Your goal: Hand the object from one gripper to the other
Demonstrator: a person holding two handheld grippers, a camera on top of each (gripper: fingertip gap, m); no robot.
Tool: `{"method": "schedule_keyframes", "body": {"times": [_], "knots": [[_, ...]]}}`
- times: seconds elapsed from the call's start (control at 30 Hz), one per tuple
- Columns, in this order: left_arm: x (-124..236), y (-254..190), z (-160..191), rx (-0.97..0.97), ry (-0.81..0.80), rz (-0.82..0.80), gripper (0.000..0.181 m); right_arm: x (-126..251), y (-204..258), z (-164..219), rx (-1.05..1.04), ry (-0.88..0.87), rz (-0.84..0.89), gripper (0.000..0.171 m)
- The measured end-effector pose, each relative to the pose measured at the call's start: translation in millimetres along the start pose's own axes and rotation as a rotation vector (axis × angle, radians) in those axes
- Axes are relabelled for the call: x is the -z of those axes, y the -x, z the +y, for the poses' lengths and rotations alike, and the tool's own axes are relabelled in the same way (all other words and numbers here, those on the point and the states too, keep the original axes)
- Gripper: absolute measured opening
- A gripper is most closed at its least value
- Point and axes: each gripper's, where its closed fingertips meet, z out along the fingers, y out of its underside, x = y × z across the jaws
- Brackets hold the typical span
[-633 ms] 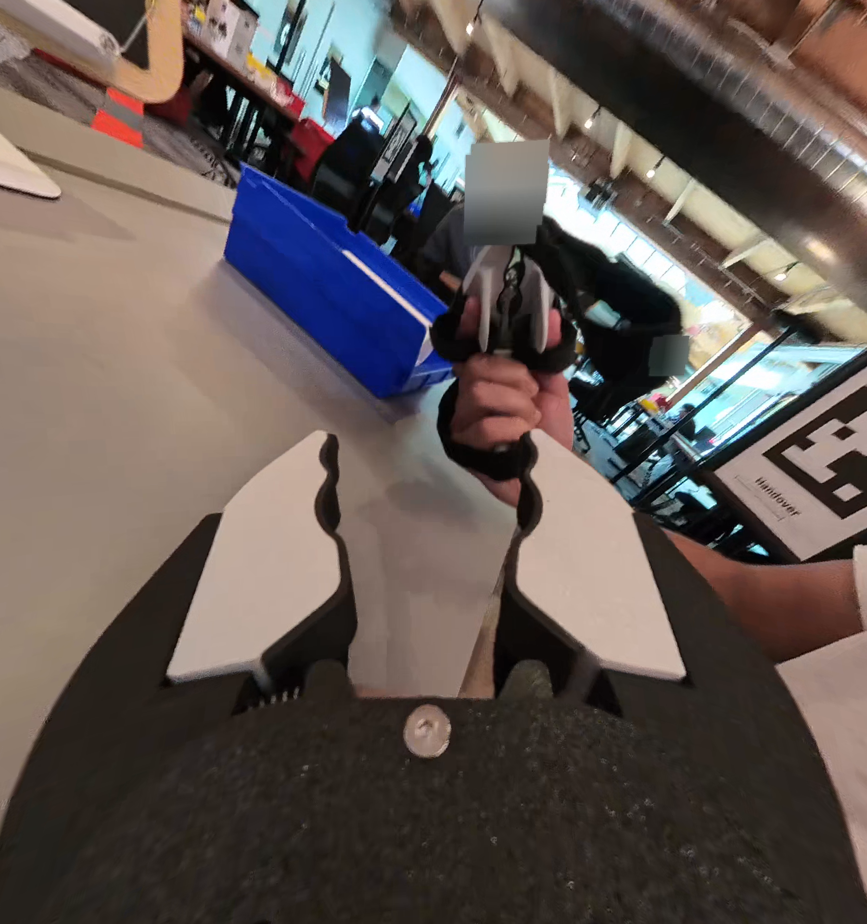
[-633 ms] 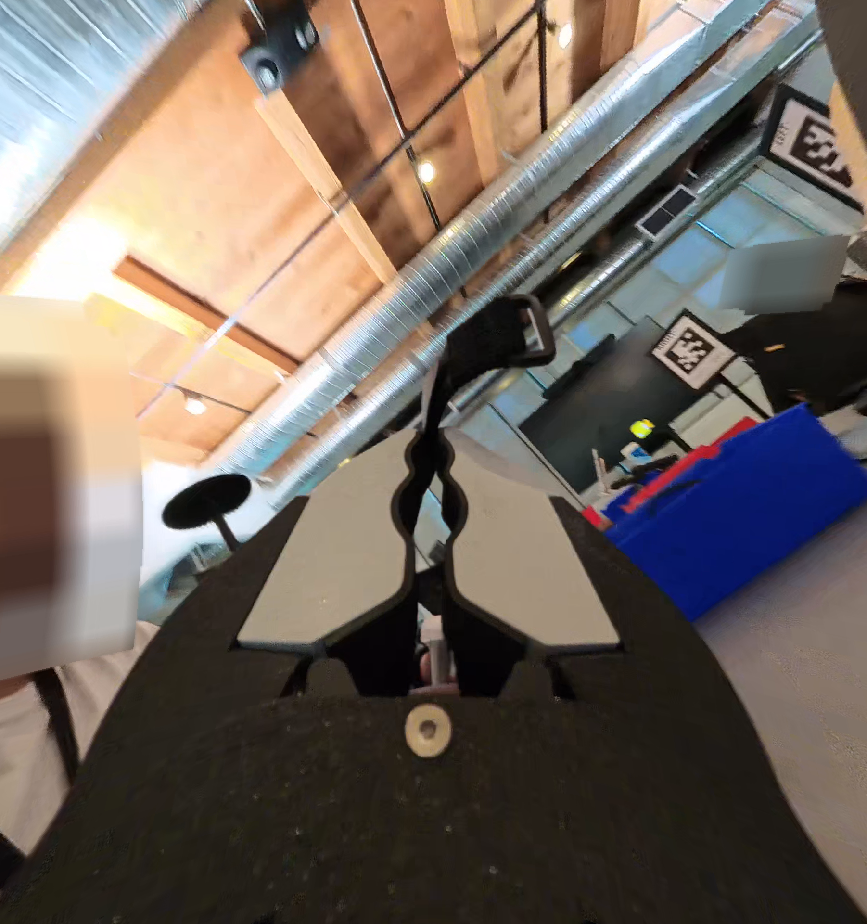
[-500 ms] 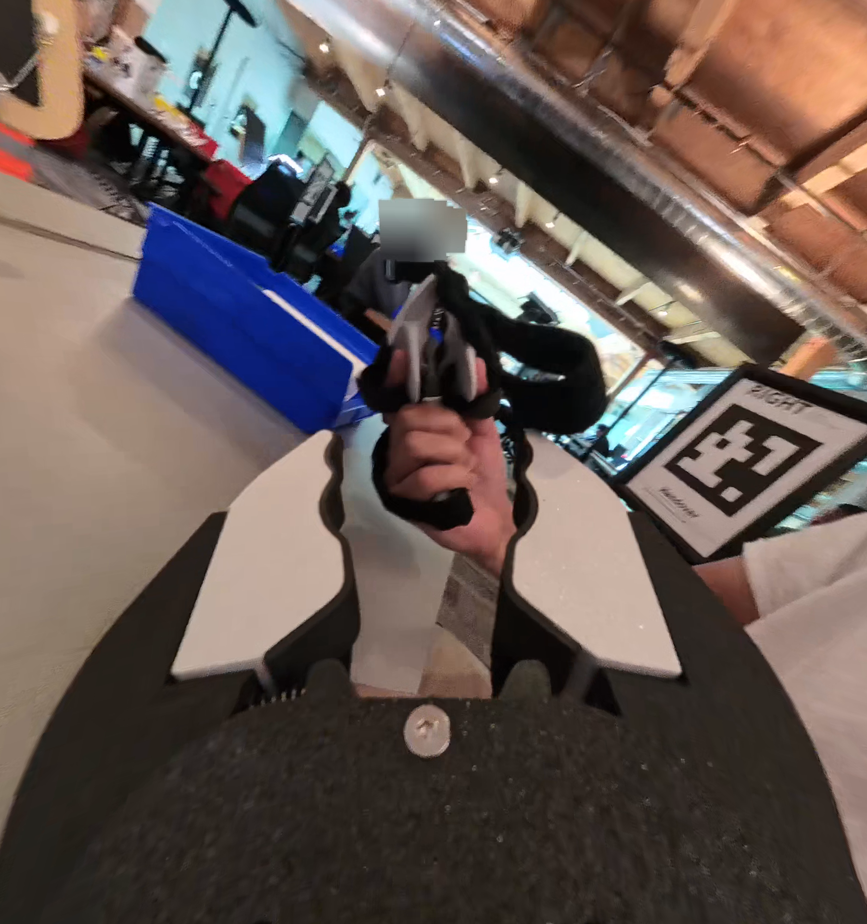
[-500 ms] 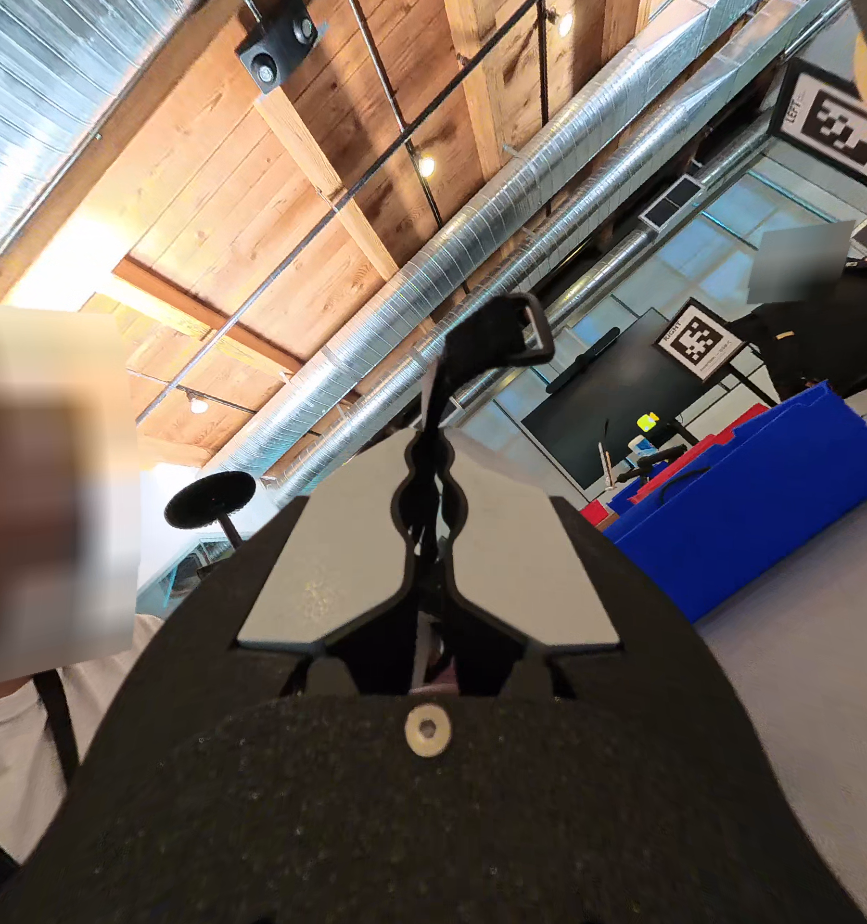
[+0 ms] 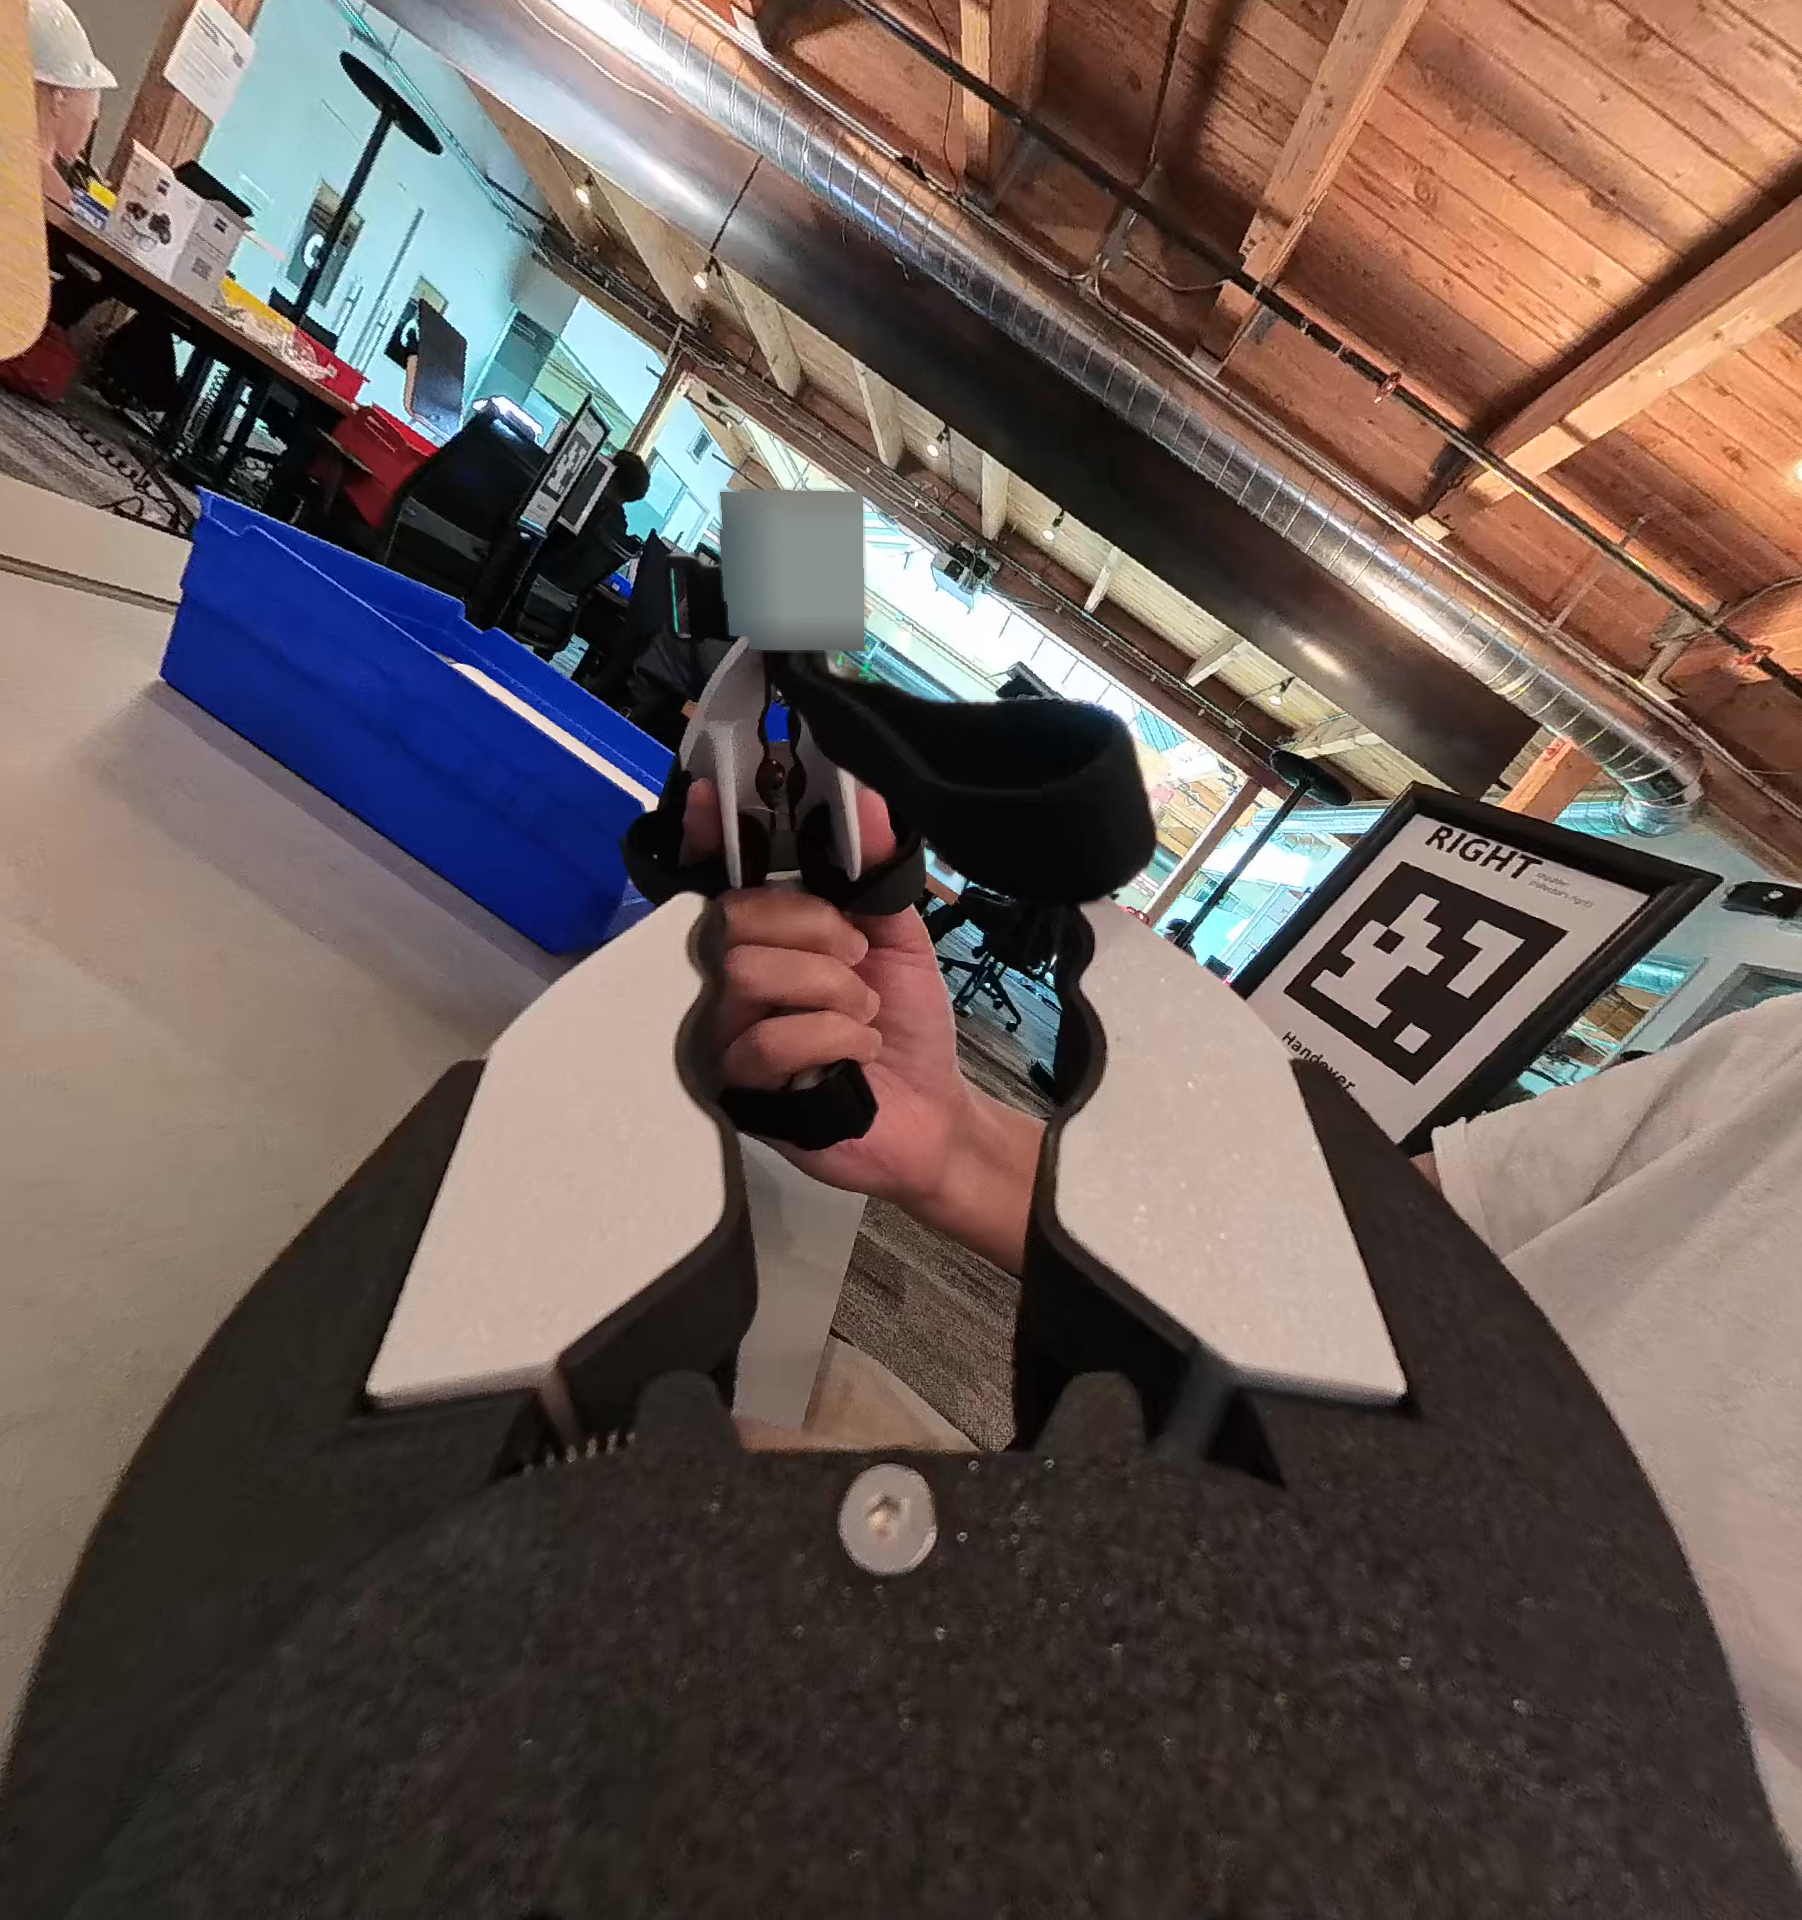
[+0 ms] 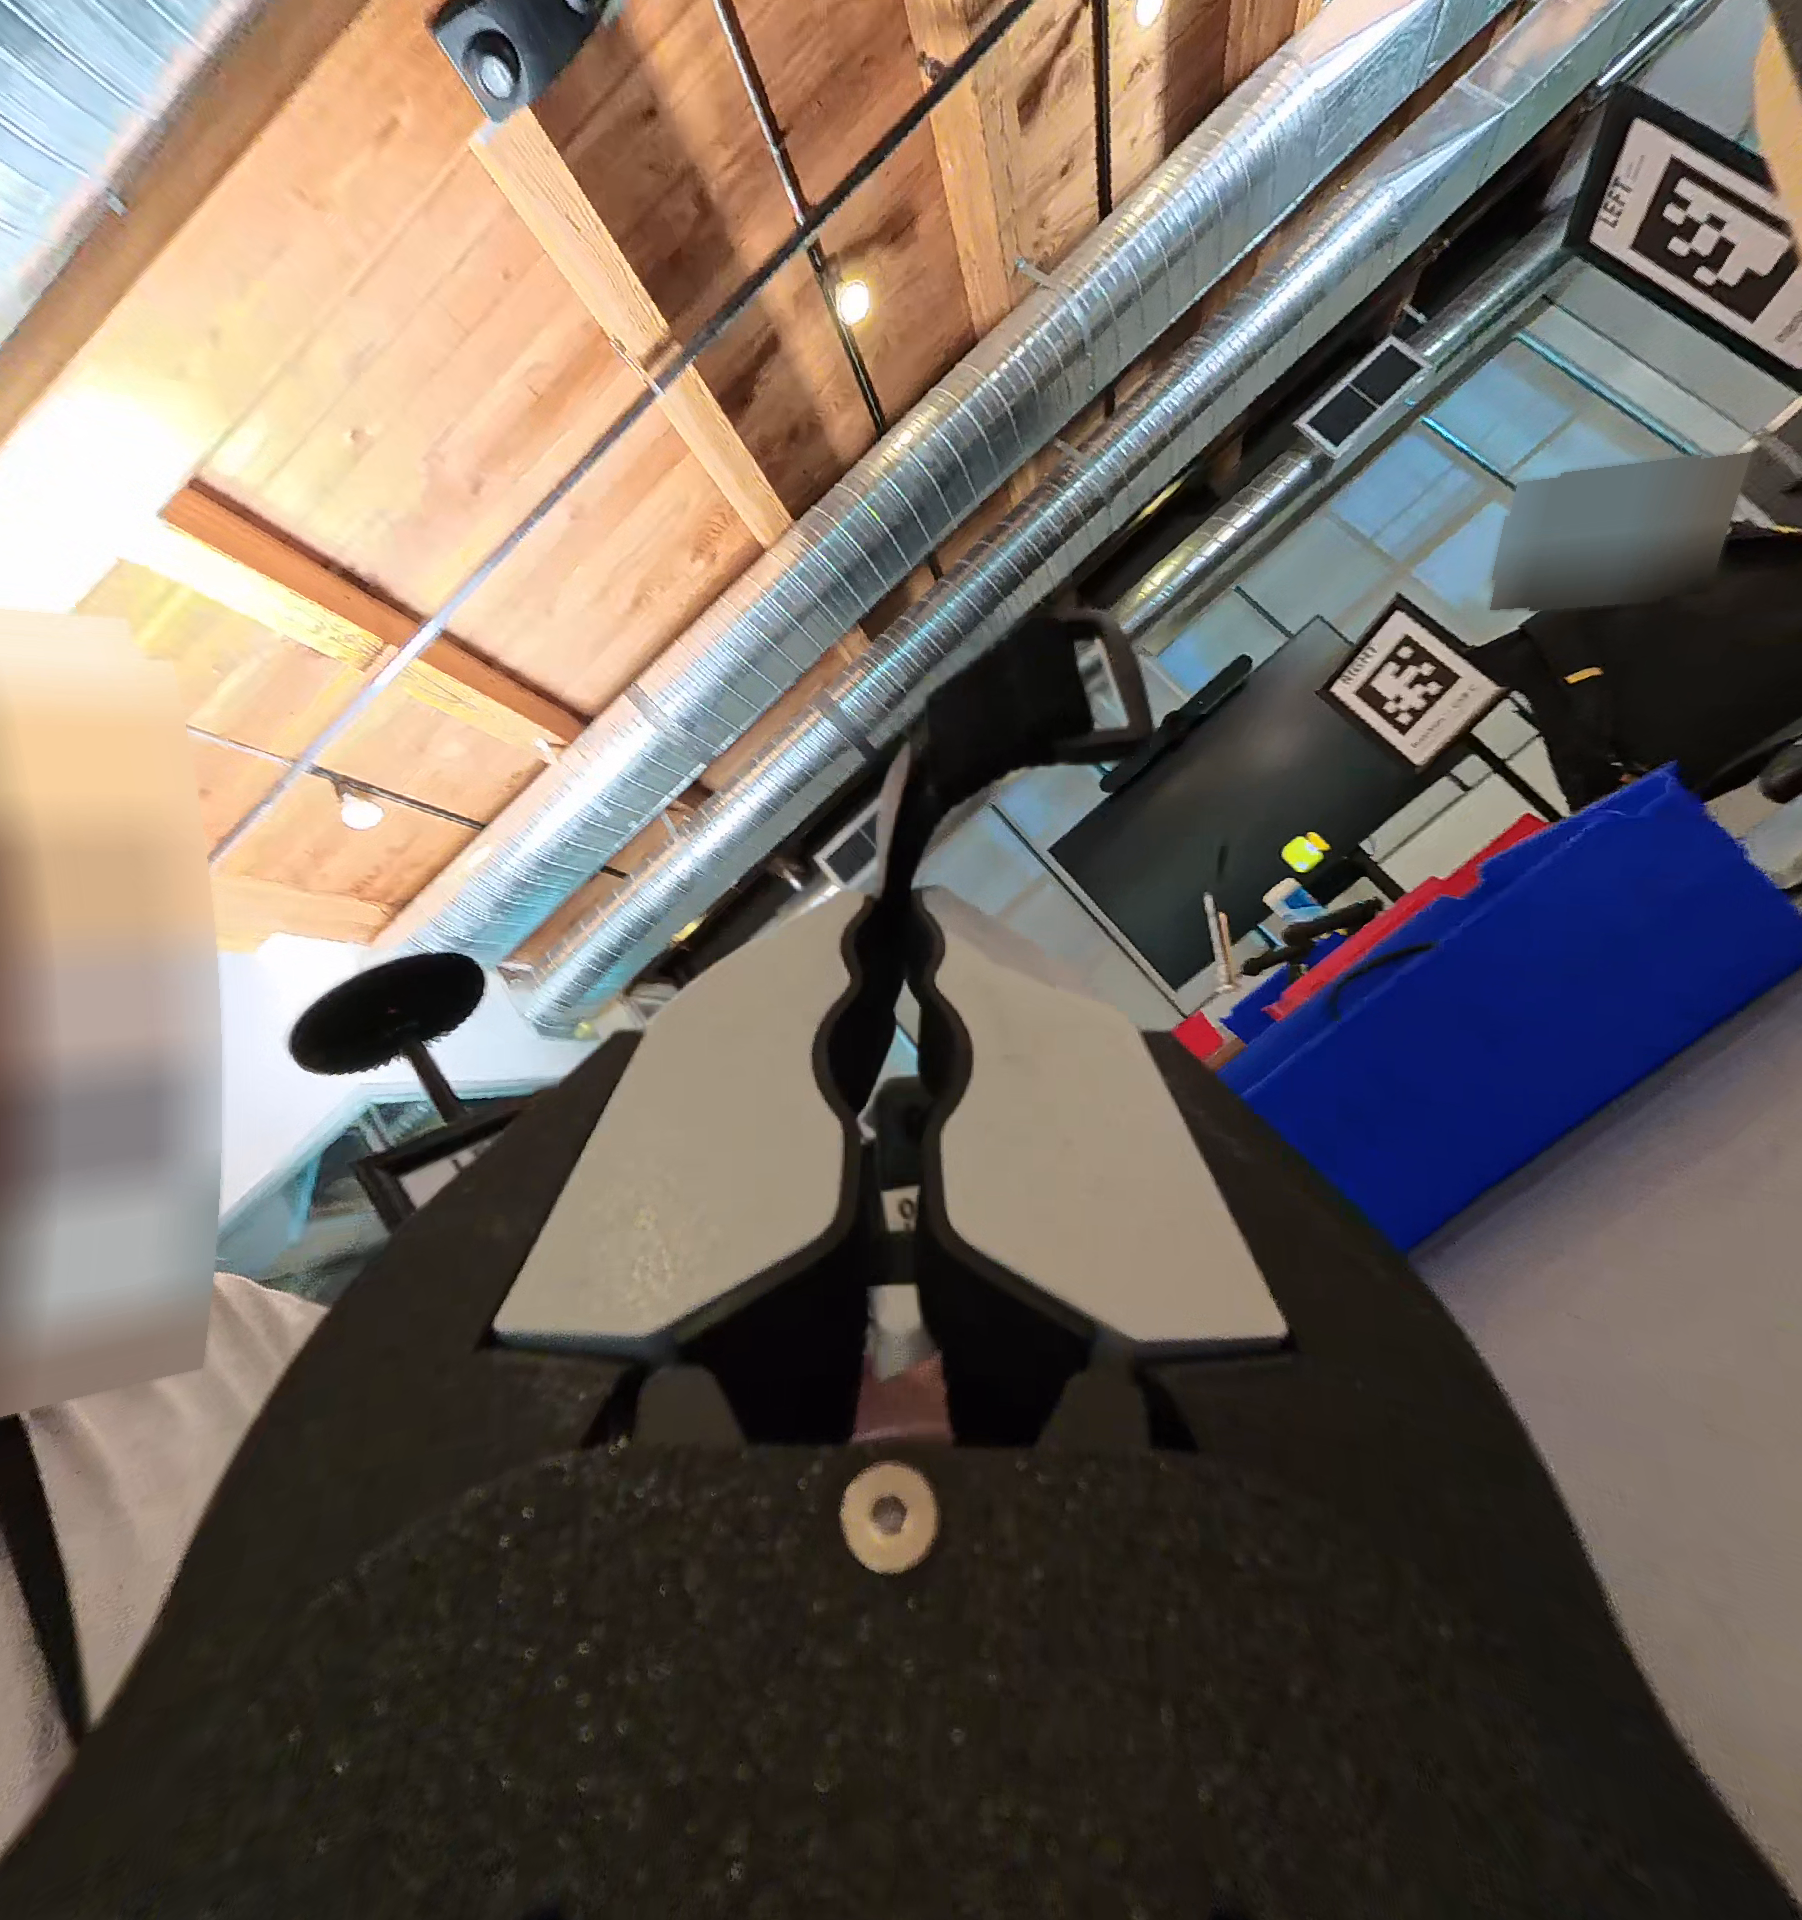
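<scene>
**Black strap pinched in the right gripper, left gripper spread before it**

In the right wrist view the right gripper (image 6: 899, 935) fills the lower half of the frame, its jaws pressed together on a black strap (image 6: 1022, 696). The strap runs up out of the narrow gap between the two grey fingers (image 6: 710, 1153) and bends toward the upper right, where it ends in a dark rectangular buckle (image 6: 1110, 675) seen against the silver ducts (image 6: 876, 520) of the wooden ceiling. At the right of that frame a blue bin (image 6: 1520, 1029) sits on the grey desk (image 6: 1655, 1403).

In the left wrist view the left gripper (image 5: 892, 966) takes up the lower part of the frame with its jaws spread wide and nothing between them. Through the gap, at the centre of the frame, a hand (image 5: 835, 1029) grips the handle of the right gripper (image 5: 772, 748), which points upward. From its white fingers (image 5: 725, 748) the black strap (image 5: 1001, 790) curls out to the right in a broad loop, just above the tip of the left gripper's right-hand finger; whether they touch cannot be told. The strap is held in the air, well clear of the desk (image 5: 149, 1039).

The blue bin (image 5: 388, 707) stands on the desk at the left centre of that frame. A framed marker board (image 5: 1437, 966) stands at the right, beside a white sleeve (image 5: 1686, 1195) at the right edge.
</scene>
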Motion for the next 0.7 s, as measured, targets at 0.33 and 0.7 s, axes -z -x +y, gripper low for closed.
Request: {"method": "schedule_keyframes", "body": {"times": [0.33, 0.7], "knots": [[0, -1, 4, 0.049, 0.017, 0.021, 0.062, 3, -7, -5, 0.071, -0.016, 0.068, 0.004], [6, 11, -1, 0.095, -0.015, -0.014, 0.049, 3, -5, 0, 0.061, 0.022, 0.04, 0.005]]}}
